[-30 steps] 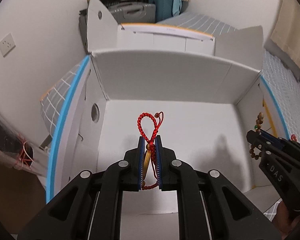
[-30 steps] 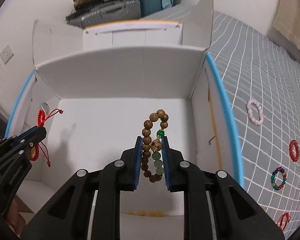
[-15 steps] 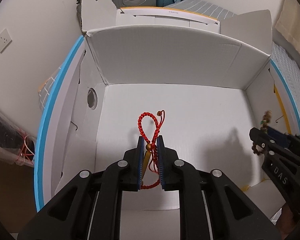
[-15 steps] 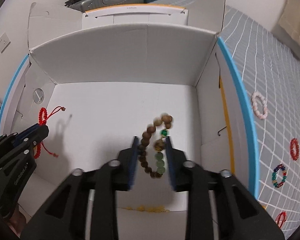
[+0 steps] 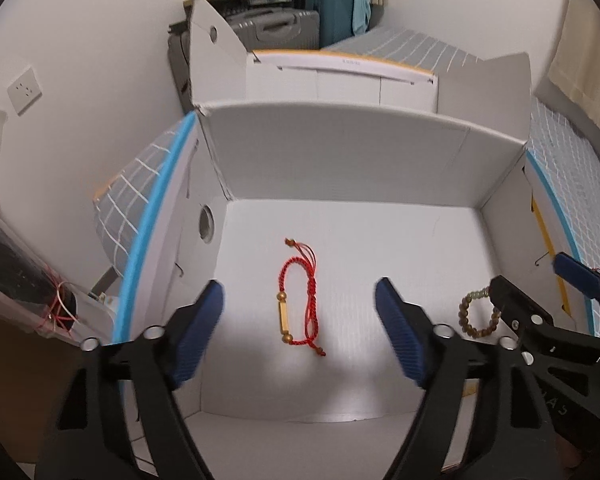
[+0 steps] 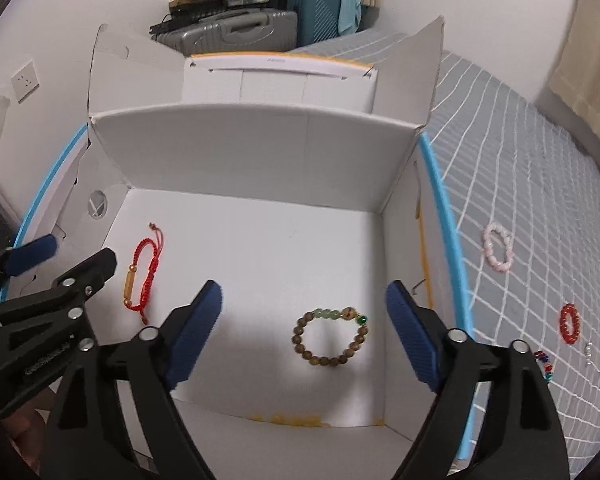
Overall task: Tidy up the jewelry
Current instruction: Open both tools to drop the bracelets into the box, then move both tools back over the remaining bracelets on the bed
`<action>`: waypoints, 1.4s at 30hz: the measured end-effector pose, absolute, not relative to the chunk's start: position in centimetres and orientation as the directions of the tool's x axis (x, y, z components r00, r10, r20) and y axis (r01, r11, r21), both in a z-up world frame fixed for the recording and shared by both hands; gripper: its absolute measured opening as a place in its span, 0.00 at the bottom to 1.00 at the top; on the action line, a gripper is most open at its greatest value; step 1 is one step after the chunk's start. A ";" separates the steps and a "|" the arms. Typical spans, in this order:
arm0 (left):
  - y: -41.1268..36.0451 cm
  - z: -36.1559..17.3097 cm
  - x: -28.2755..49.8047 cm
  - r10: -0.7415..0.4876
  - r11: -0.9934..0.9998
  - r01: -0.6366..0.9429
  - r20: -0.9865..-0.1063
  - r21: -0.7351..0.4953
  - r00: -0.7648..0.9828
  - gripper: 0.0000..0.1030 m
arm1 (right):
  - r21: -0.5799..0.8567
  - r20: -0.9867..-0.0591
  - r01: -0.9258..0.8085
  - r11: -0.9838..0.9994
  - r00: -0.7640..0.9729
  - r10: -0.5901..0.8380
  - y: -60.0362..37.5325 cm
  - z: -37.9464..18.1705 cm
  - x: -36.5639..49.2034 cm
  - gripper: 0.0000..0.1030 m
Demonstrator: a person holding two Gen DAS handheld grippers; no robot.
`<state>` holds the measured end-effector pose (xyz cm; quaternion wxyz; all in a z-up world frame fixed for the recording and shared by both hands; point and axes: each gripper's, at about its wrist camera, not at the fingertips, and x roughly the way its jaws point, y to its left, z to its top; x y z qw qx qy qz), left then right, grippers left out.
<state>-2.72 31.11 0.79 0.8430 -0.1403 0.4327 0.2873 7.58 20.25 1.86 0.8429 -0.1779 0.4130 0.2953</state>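
Below the left wrist camera, the left claw (image 5: 299,306) stands wide and released over the white cardboard box (image 5: 340,160); its jaws have just been opening, and nothing sits between the pads now. A second ago they were clamped on the red cord bracelet (image 5: 298,294), which hung upright from the grip; it now lies flat on the box floor, stretched lengthwise, gold tube bead to its left side. At the right edge of this view the right claw (image 5: 536,280) shows from the side, with the wooden bead bracelet (image 5: 480,316) on the floor just beside it. From the right wrist camera, the right claw (image 6: 304,306) is likewise spread and empty, jaws just opened; the wooden bead bracelet (image 6: 332,336), pinched and dangling a second ago, rests as an open ring on the floor toward the box's right wall. Red cord bracelet (image 6: 142,274) lies well apart from it, near the left wall, beside the left claw (image 6: 72,254). Both drops look complete. Outside, on the checked bed cover (image 6: 520,168), a pink bead bracelet (image 6: 499,252), a red bead bracelet (image 6: 571,323) and a multicoloured one (image 6: 545,363), partly hidden, await collection, so the job is judged partway done.
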 end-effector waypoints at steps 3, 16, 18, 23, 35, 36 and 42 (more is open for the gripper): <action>31.4 1.0 -2.8 0.378 0.788 -0.616 -0.805 0.020 0.458 0.79 | -0.059 -0.786 -0.639 0.767 0.504 0.359 19.9 2.4 7.4 0.84; 29.9 2.6 -2.7 0.364 0.812 -0.583 -0.770 -0.013 0.524 0.95 | -0.060 -0.739 -0.607 0.793 0.560 0.373 16.7 5.0 7.2 0.91; 29.4 2.8 -2.5 0.356 0.819 -0.574 -0.770 -0.015 0.529 0.94 | -0.059 -0.730 -0.596 0.801 0.573 0.373 15.8 5.6 7.2 0.91; 27.7 3.7 -1.7 0.336 0.843 -0.537 -0.756 -0.023 0.561 0.94 | -0.070 -0.718 -0.572 0.817 0.598 0.358 13.5 6.4 7.6 0.91; 21.6 4.8 2.3 0.259 0.911 -0.411 -0.733 -0.031 0.629 0.94 | -0.070 -0.699 -0.441 0.895 0.661 0.271 4.9 6.9 9.5 0.91; 20.9 4.9 2.7 0.251 0.917 -0.398 -0.731 -0.032 0.635 0.94 | -0.070 -0.698 -0.432 0.899 0.665 0.265 4.3 6.8 9.6 0.91; 17.0 4.9 5.0 0.193 0.949 -0.315 -0.729 -0.032 0.656 0.94 | -0.068 -0.698 -0.357 0.932 0.685 0.211 -0.5 6.6 10.1 0.91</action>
